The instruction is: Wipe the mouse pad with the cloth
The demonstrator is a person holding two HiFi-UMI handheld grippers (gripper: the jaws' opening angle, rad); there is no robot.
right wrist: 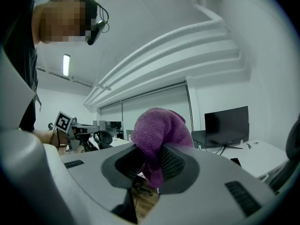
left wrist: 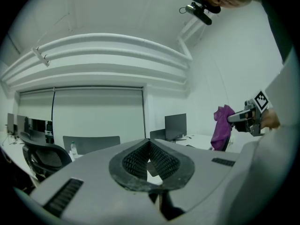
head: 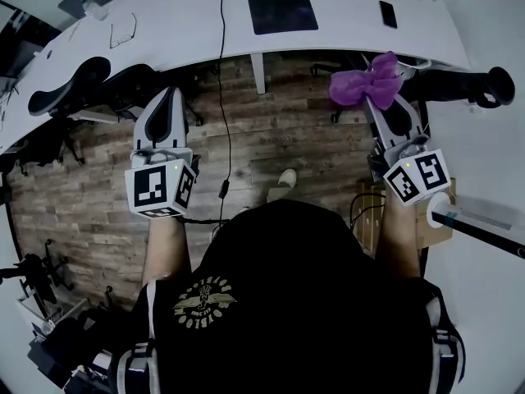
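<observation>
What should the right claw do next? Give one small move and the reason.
Probably carry the right claw, shut on the purple cloth, forward and to the left toward the dark mouse pad on the white desk. The cloth is gripped but hangs short of the pad, not touching it.

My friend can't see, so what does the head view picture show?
The right tongs hold a purple cloth above a wooden floor, near a white desk with a dark mouse pad. The left tongs are shut and empty.
</observation>
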